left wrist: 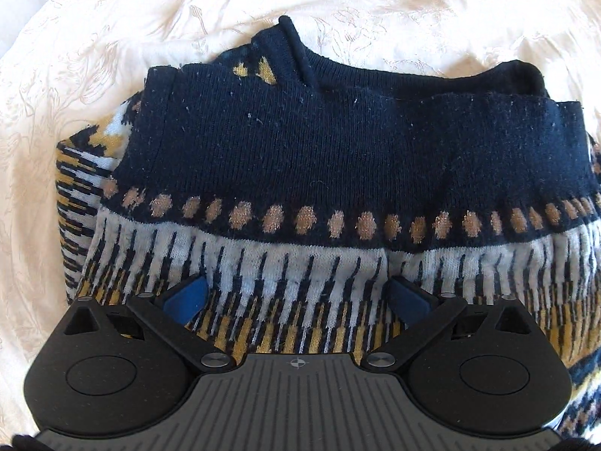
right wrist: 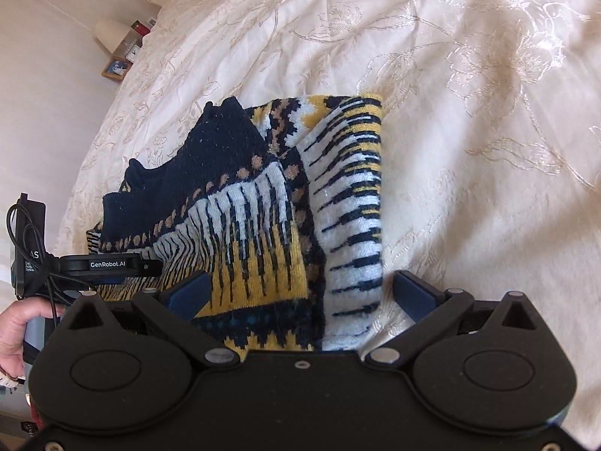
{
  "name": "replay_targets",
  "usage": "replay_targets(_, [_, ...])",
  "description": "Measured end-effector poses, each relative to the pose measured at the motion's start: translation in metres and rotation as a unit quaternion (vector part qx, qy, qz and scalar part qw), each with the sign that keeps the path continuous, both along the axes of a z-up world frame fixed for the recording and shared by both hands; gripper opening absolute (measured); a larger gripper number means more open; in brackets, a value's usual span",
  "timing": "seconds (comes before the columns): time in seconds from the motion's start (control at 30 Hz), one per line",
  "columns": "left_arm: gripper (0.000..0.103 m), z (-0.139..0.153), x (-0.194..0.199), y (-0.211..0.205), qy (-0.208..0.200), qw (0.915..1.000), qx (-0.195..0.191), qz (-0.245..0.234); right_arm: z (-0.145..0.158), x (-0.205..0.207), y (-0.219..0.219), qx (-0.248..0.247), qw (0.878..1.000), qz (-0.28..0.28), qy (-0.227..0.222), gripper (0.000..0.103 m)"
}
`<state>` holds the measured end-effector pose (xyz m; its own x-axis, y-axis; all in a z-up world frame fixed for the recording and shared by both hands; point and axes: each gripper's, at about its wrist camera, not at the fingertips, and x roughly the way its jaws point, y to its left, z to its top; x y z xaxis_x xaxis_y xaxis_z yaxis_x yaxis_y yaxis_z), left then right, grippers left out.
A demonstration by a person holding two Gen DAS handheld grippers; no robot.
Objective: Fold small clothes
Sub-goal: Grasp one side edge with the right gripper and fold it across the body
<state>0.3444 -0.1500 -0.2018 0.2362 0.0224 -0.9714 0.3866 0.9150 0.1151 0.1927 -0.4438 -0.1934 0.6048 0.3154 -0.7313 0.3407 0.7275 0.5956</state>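
Your left gripper [left wrist: 296,297] and right gripper [right wrist: 300,293] both stand with jaws spread wide, clasping nothing, low over the folded knit sweater [left wrist: 338,158], navy with tan dots and white-and-yellow stripes. The sweater lies bunched on a cream embroidered bedspread [right wrist: 469,112], wrinkled around it, and beyond the bed's far edge stand a pale wall, a small lamp [right wrist: 109,34] and a framed photo [right wrist: 116,68]
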Motion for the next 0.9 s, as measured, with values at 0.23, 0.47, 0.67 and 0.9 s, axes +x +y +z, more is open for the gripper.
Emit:
replay_targets(0.23, [0.103,-0.001,0.003,-0.011,0.001,1.0000,0.007,0.006,-0.006,0.006,-0.005,0.040,0.998,0.000,-0.047,0.103])
replay_targets(0.47, [0.103,0.000,-0.005,-0.009,-0.004,1.0000,0.004,0.003,-0.013,0.034,0.020,0.055,0.996,0.052,-0.054,0.103])
replay_targets(0.67, [0.103,0.002,-0.003,-0.004,0.001,1.0000,0.000,-0.001,-0.006,0.046,0.026,0.014,0.999,0.041,-0.001,0.057])
replay_targets(0.9, [0.089,0.032,-0.013,0.025,0.014,0.9994,-0.030,-0.008,0.027,0.051,0.048,-0.043,0.998,0.017,0.040,0.037])
